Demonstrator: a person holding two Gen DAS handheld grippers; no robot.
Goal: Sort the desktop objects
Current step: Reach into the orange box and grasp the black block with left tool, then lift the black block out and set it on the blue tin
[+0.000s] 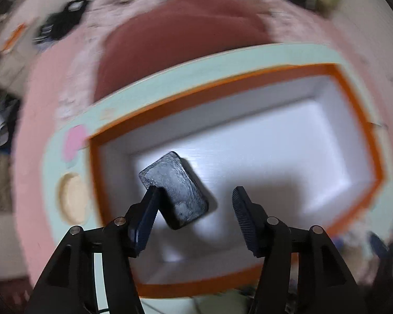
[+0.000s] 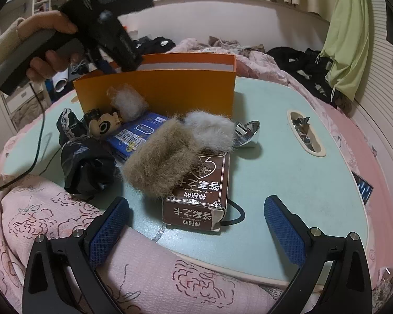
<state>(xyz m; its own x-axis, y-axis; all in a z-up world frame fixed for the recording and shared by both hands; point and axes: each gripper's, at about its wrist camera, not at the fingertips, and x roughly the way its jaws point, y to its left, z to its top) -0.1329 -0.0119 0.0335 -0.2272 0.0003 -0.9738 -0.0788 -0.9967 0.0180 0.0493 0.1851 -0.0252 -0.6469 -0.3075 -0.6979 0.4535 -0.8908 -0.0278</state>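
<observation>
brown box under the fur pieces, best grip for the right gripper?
Take the brown box across its short width at the near end, coming from above and the front. It lies flat with that end bare, facing the open right gripper; the brown fur piece covers the far part. The near corner looks crushed.

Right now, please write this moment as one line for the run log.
left gripper: open above orange box | dark block: between pads, gripped or not unclear | right gripper: open, empty | brown box: on table
</observation>
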